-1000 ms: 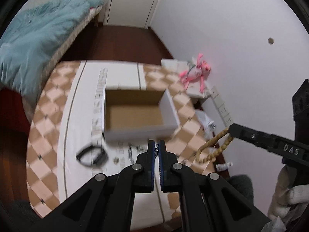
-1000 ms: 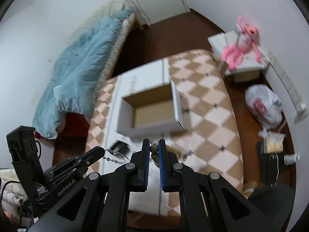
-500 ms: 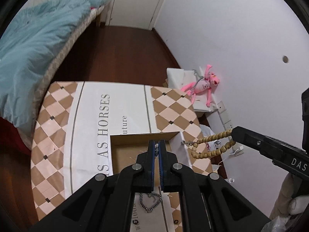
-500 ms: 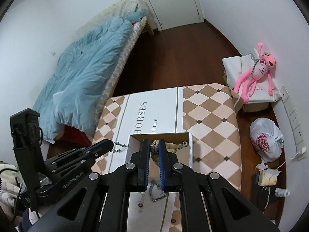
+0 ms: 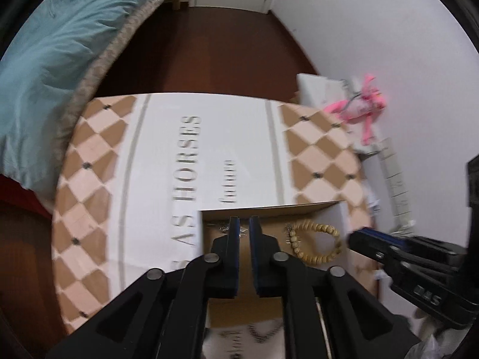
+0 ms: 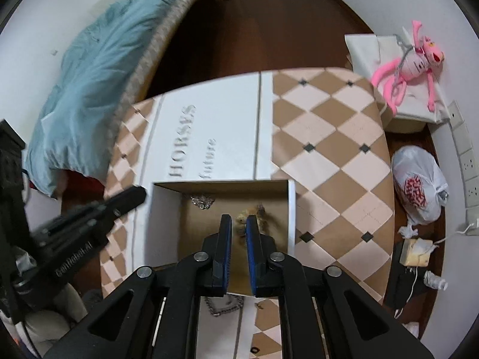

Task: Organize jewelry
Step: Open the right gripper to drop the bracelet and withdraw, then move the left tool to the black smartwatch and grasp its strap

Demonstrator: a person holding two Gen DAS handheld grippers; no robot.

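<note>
An open white cardboard box (image 5: pixel 342 215) (image 6: pixel 292 206) sits on the table. A wooden bead bracelet (image 5: pixel 317 246) lies on its floor at the right; in the right wrist view it (image 6: pixel 257 212) shows just beyond my fingertips. A thin silver chain (image 6: pixel 203 202) (image 5: pixel 221 226) lies at the box's far left corner. My left gripper (image 5: pixel 244 227) is open a little and empty over the box. My right gripper (image 6: pixel 238 224) is open a little and empty above the bracelet. Another silver chain (image 6: pixel 223 303) lies on the table in front of the box.
The table wears a brown and cream checked cloth (image 6: pixel 329 137) with a white lettered strip. A bed with a blue duvet (image 6: pixel 98 68) stands at the left. A pink plush toy (image 6: pixel 410 62) and a white plastic bag (image 6: pixel 419 188) are at the right by the wall.
Both grippers came down over the box and opened. The silver chain left the left gripper and the bead bracelet left the right one; both now lie in the box.
</note>
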